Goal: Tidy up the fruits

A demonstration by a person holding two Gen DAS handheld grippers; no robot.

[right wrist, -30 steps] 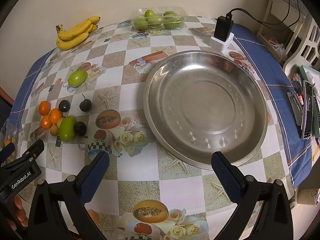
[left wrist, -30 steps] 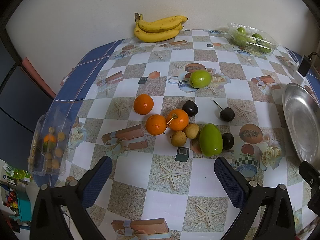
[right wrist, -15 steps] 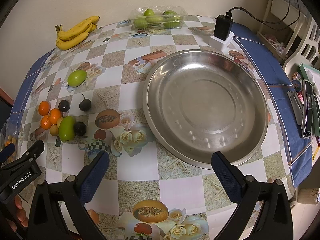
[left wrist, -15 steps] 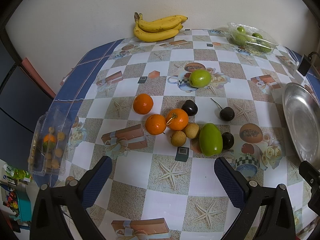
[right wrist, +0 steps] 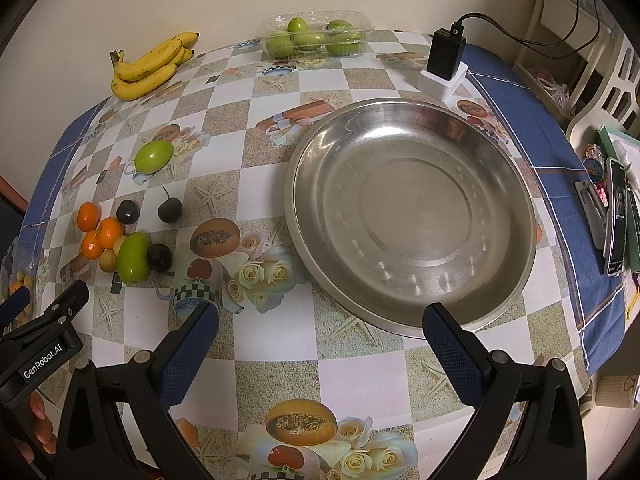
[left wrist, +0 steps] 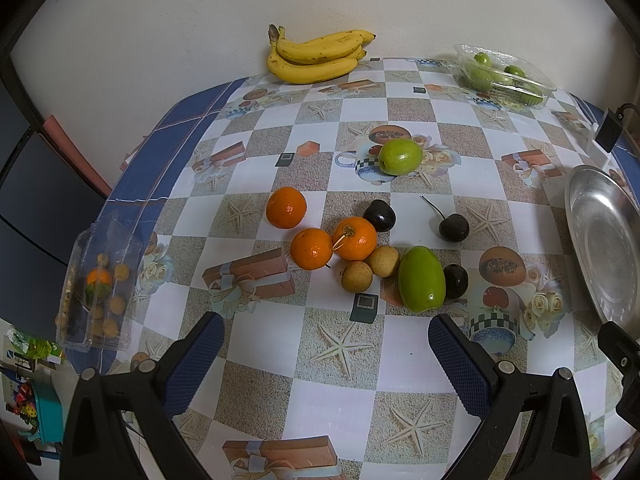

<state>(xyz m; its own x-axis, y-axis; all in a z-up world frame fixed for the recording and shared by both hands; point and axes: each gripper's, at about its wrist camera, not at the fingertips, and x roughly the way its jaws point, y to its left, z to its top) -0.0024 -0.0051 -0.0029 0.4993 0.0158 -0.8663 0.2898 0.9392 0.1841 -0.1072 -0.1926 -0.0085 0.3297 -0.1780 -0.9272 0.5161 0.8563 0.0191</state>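
A cluster of loose fruit lies mid-table in the left wrist view: three oranges point(left wrist: 354, 238), two small tan fruits point(left wrist: 356, 276), a long green fruit point(left wrist: 421, 279) and dark plums point(left wrist: 454, 227). A round green fruit point(left wrist: 400, 156) sits farther back. My left gripper point(left wrist: 322, 354) hangs open just in front of the cluster, holding nothing. In the right wrist view a large, empty steel bowl point(right wrist: 412, 208) fills the middle, with my right gripper point(right wrist: 318, 346) open at its near rim. The same cluster point(right wrist: 132, 256) lies to its left.
Bananas point(left wrist: 320, 58) and a clear tub of green fruit point(left wrist: 502, 78) stand by the back wall. A clear plastic box point(left wrist: 100, 280) of small fruit sits at the left table edge. A black charger point(right wrist: 445, 56) and a phone point(right wrist: 616, 216) lie right of the bowl.
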